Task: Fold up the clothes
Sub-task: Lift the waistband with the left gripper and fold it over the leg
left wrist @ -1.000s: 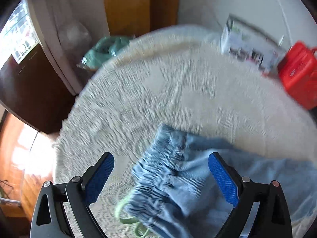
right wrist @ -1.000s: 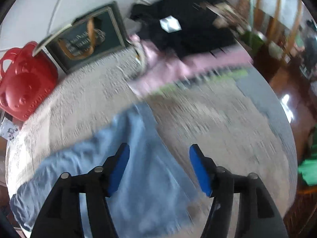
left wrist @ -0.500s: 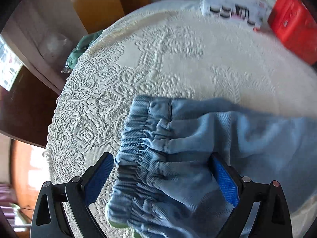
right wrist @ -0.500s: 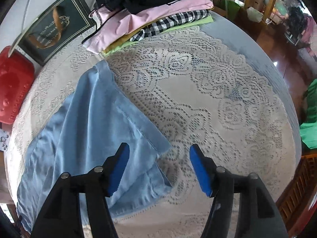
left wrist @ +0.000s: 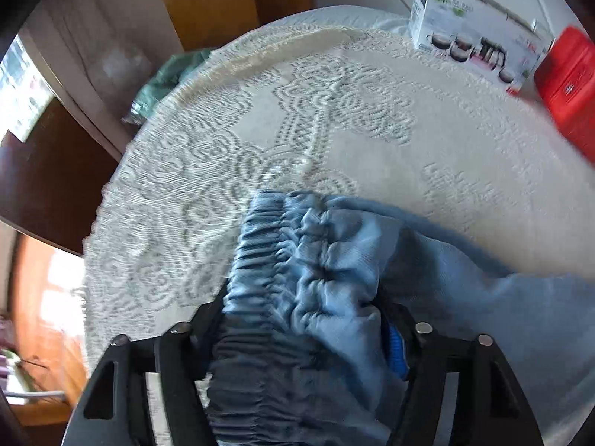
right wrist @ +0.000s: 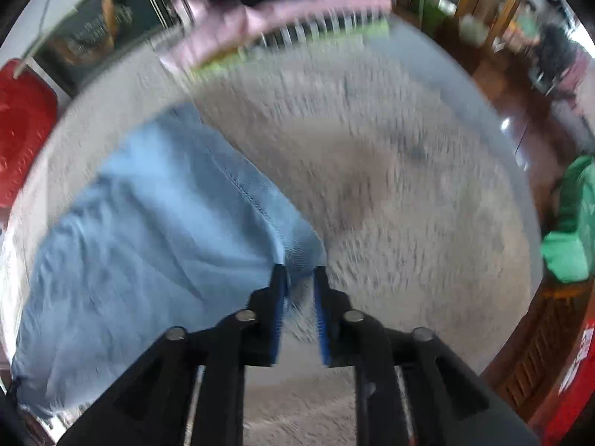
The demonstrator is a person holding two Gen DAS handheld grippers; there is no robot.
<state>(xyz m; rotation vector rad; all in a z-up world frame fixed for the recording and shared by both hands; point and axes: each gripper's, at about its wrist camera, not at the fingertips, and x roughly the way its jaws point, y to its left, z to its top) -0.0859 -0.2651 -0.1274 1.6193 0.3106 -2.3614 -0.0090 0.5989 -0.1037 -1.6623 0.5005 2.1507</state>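
Left wrist view: my left claw (left wrist: 301, 319) is closing, the gathered waistband (left wrist: 282, 260) of the blue trousers (left wrist: 465, 297) bunched between its jaws; the pads already press the cloth. Beyond it lies the lace-covered counter (left wrist: 334, 119).

Right wrist view, blurred: my right claw (right wrist: 299, 297) is closing on the trousers' hem corner (right wrist: 301, 249), fabric between the pads (right wrist: 279, 316). A clothes stack (right wrist: 282, 22) lies far ahead.

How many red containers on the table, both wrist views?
1 per view, likely the same one: the red container sits at the table's far edge beside the printed box in the left wrist view, and at the left edge in the right wrist view. Others may be out of frame.
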